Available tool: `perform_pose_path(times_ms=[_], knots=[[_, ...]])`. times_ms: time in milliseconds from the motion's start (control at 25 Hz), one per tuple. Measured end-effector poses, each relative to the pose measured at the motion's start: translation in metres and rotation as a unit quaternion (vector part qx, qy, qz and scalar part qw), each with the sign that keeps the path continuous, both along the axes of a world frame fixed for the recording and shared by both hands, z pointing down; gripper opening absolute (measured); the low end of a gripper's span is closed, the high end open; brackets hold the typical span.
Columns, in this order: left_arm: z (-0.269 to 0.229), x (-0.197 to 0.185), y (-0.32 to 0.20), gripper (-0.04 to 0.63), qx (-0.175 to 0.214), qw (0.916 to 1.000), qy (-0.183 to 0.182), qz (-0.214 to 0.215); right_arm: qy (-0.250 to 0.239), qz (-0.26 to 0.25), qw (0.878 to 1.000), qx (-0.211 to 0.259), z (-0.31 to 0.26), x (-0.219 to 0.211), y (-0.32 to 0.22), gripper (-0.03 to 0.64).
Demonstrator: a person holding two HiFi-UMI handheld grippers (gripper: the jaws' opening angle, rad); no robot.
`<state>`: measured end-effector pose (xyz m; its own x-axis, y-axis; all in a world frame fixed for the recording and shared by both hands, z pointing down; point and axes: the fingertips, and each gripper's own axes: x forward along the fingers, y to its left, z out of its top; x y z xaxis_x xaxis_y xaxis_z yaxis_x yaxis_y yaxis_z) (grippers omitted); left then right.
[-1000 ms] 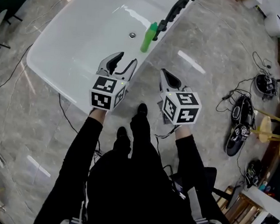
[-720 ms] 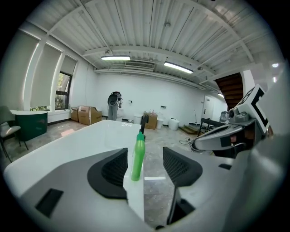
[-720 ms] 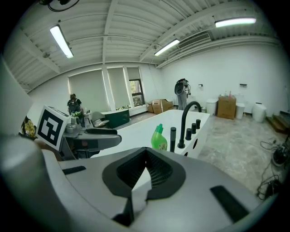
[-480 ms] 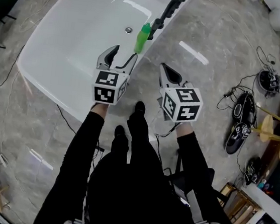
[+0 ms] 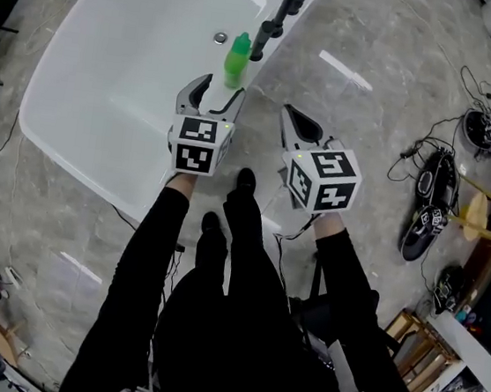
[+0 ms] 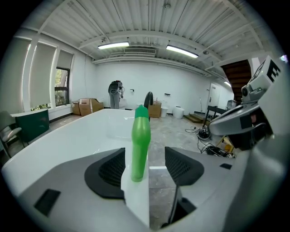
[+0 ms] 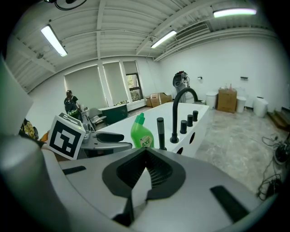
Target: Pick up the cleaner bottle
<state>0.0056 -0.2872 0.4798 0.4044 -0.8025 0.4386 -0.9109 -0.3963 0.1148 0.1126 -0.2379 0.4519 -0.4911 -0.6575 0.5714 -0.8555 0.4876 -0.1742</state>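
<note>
Left hand-held gripper (image 5: 221, 87) opening, empty, bottle (image 5: 237, 56) ahead

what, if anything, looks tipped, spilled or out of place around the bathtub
Nothing stands out at the bathtub: the green cleaner bottle stands upright on its rim beside the black faucet. On the floor, cables and gear lie scattered.

From overhead, the head camera looks steeply down on the white bathtub (image 5: 86, 118), the left gripper (image 5: 221, 90) and the right gripper (image 5: 288, 110). Each gripper camera rides low behind its own jaws, close to the tub's rim. All three views share the green cleaner bottle (image 5: 237, 58) there.
</note>
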Motion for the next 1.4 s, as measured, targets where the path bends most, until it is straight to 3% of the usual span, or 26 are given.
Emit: perform_pose_path(times_ms=[720,1400], knots=[[0.082,0.004,-0.034,0.282,-0.054,0.9978,-0.010,-0.036,-0.010,-0.008,0.999,-0.034,0.049,0.007,-0.038,0.002],[0.116,0.010,-0.063,0.281,-0.049,0.9969,0.018,-0.059,-0.011,-0.019,0.998,-0.062,0.087,-0.007,-0.059,0.002]])
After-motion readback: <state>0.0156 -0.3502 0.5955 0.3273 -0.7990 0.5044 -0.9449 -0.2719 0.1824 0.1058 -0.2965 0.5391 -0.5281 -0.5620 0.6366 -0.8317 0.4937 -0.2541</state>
